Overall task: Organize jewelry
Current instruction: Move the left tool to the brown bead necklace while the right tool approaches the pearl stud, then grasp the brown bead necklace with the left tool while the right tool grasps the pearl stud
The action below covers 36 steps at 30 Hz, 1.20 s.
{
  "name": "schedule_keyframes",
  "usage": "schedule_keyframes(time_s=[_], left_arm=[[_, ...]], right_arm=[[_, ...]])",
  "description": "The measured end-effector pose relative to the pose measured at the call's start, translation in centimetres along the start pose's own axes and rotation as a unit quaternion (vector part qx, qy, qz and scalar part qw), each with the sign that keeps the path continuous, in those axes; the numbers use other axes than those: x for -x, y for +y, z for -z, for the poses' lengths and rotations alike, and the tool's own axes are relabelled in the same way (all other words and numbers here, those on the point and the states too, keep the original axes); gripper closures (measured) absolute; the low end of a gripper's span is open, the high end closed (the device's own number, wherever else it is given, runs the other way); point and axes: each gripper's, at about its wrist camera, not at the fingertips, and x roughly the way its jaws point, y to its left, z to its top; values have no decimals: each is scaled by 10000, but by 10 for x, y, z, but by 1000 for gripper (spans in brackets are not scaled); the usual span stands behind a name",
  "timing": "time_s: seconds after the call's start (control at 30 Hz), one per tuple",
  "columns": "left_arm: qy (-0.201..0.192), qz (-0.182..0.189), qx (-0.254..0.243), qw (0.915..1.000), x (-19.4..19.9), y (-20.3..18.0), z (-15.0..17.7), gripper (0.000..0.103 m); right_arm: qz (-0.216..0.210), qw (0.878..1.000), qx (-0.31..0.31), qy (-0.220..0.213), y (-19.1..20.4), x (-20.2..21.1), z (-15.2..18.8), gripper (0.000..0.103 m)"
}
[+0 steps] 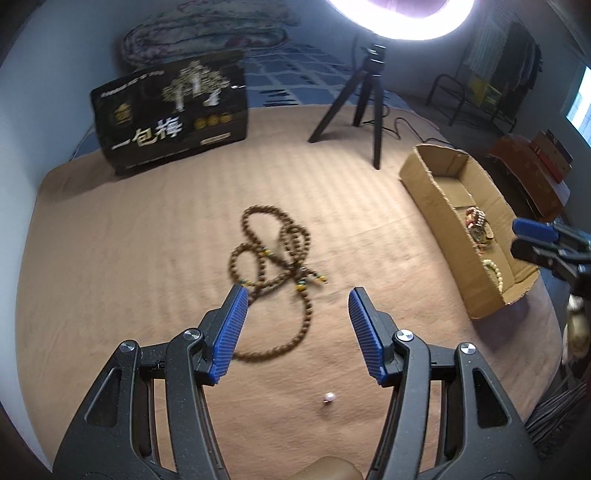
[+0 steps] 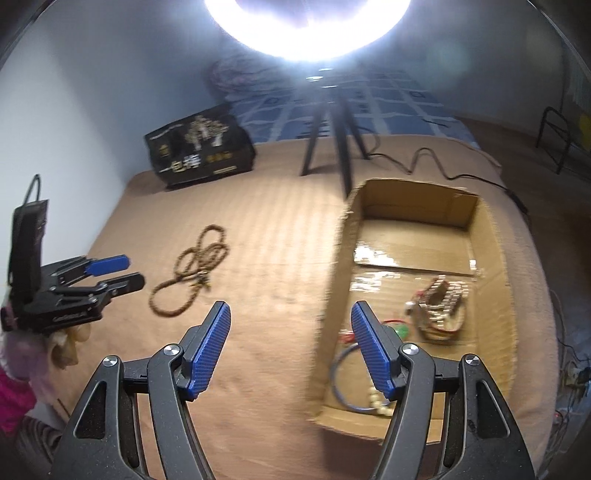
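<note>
While the left gripper hangs with jaws apart and empty, a small white pearl lies at its 6 o'clock on the tan blanket. Just ahead, at 12 o'clock, sprawls a long brown bead necklace, tangled in loops. At 3 o'clock the right gripper, also spread and empty, hovers by the cardboard box holding bracelets. Farther back stand a tripod and black bag.

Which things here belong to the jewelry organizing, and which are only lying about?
Belong to the job:
- brown bead necklace
- small pearl
- cardboard box with bracelets inside
- left tool and right tool, both open

Just lying about:
- black printed bag
- tripod
- ring light
</note>
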Motion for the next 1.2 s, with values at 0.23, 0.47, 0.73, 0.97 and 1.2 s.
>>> schedule_keyframes(time_s=[0.23, 0.47, 0.73, 0.97, 1.2], left_arm=[[71, 72, 287, 9995, -8, 25, 1, 44], [362, 409, 769, 9955, -33, 43, -7, 36], [564, 632, 1244, 9886, -59, 57, -15, 36], [774, 685, 1232, 9870, -83, 53, -16, 36], [939, 656, 1161, 9866, -101, 44, -16, 36]], right_arm=[[-368, 9987, 290, 184, 38, -19, 16, 36], [-595, 9944, 783, 382, 75, -38, 39, 36], [-589, 9894, 1196, 572, 100, -57, 57, 36], [-659, 9865, 1357, 642, 114, -68, 61, 36], [-678, 9851, 1387, 759, 118, -79, 63, 44]])
